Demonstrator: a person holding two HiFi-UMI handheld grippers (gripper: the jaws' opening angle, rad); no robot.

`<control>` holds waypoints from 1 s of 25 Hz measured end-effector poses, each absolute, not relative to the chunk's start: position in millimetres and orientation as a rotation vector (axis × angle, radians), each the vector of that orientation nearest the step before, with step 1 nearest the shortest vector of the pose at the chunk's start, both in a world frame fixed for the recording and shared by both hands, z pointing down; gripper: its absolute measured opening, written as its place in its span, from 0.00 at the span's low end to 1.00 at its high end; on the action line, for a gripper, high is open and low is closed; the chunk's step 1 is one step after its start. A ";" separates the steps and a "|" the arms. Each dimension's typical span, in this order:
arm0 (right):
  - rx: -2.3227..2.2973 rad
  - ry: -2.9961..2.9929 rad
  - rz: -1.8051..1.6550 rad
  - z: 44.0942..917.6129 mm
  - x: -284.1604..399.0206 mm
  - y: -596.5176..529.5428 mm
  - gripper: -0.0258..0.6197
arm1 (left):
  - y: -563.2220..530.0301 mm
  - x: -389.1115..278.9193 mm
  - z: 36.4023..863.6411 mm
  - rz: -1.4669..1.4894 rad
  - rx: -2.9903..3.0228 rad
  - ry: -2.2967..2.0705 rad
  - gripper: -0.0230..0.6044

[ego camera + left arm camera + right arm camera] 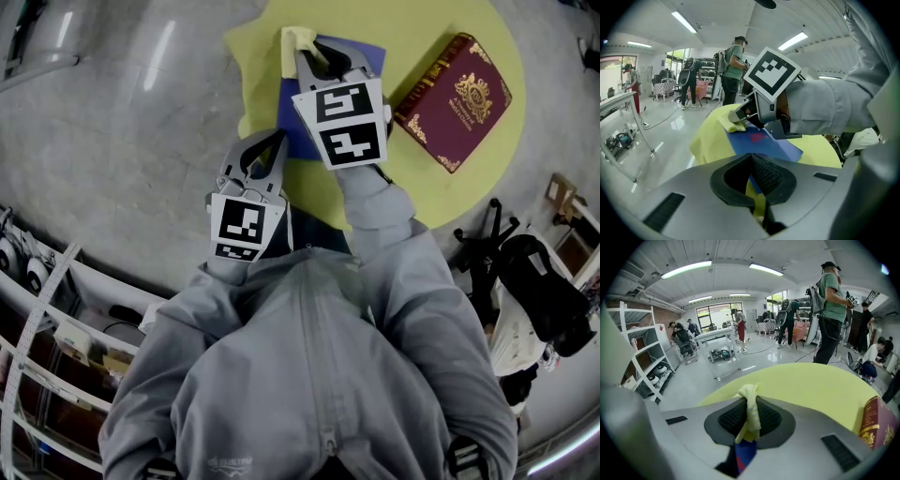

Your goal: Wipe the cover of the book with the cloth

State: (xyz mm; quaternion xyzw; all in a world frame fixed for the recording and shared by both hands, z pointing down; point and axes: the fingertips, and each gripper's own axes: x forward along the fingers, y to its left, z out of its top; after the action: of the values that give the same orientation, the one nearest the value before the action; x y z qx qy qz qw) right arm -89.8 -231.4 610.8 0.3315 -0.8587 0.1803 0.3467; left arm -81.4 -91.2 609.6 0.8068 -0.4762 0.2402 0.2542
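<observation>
A blue book (362, 55) lies on the round yellow table (431, 23). My right gripper (315, 54) is over the book's far left corner, shut on a pale yellow cloth (294, 42) that rests on the cover. In the right gripper view the cloth (749, 411) is pinched between the pads, with the blue book (744, 453) below. My left gripper (278, 139) is at the book's near left edge, its jaws together; in its own view the blue book (764, 143), the cloth (730, 124) and the right gripper (740, 115) lie ahead.
A maroon book (455, 98) with gold ornament lies on the table's right side, also visible in the right gripper view as the maroon book (876, 427). Wire shelving (47, 319) stands at the left, a black chair and bags (530, 277) at the right. Several people stand beyond the table.
</observation>
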 end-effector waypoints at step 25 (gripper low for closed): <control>1.035 -2.096 0.395 615.3 -16.1 -246.4 0.13 | -86.2 -76.9 619.5 0.670 2.143 -1.261 0.06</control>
State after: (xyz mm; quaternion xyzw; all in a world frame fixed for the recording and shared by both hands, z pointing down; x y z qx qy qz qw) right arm -16.1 -246.4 615.3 0.4044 -0.8193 0.1544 0.3760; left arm -76.9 -86.2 619.5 0.7990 -0.4703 0.2497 0.2795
